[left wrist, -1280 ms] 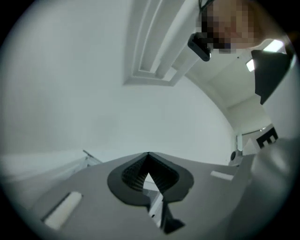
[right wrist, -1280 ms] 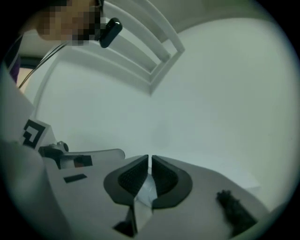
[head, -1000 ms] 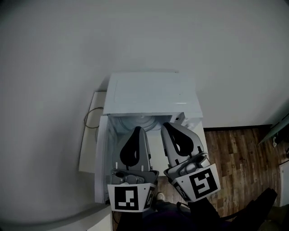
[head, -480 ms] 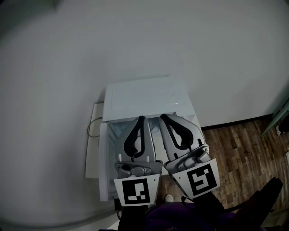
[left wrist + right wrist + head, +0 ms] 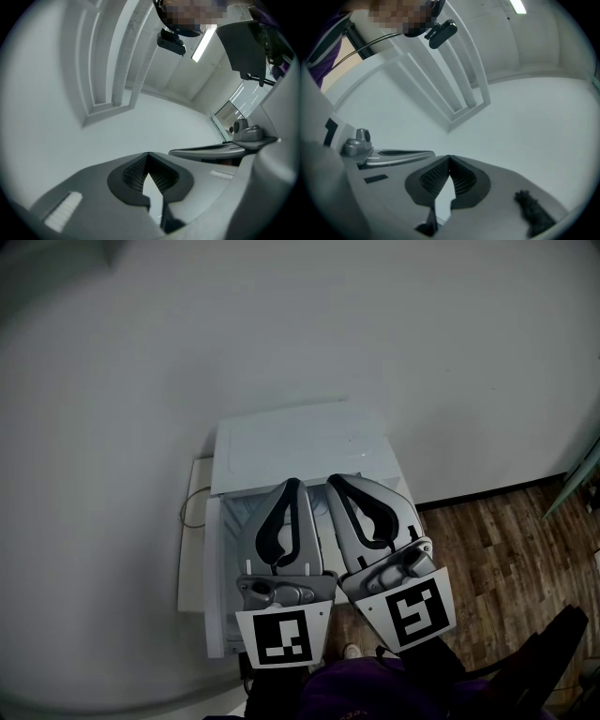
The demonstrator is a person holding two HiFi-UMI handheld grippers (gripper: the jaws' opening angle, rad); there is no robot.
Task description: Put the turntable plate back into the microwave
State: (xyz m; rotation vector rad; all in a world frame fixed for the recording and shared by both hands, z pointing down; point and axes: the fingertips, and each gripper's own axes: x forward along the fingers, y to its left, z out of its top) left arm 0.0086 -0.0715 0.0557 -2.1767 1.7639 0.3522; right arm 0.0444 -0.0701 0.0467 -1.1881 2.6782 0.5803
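In the head view a white microwave (image 5: 300,442) stands below me with its door (image 5: 214,587) swung open to the left. My left gripper (image 5: 292,484) and right gripper (image 5: 335,479) hang side by side over the open cavity (image 5: 236,514), both shut and empty. Their tips reach the front edge of the microwave's top. The turntable plate is hidden behind them. In the left gripper view the left gripper (image 5: 148,153) has its jaws shut and points up at a white wall. The right gripper view shows the right gripper (image 5: 449,157) the same way.
The microwave sits on a low white stand (image 5: 190,549) against a white wall, with a thin cable (image 5: 192,498) at its left. Dark wooden floor (image 5: 506,549) lies to the right. A person's purple clothing (image 5: 356,695) fills the bottom edge.
Both grippers have risen and moved up in the picture, closer together; their tips now cover the cavity where the round plate showed a second ago. Both stay shut.
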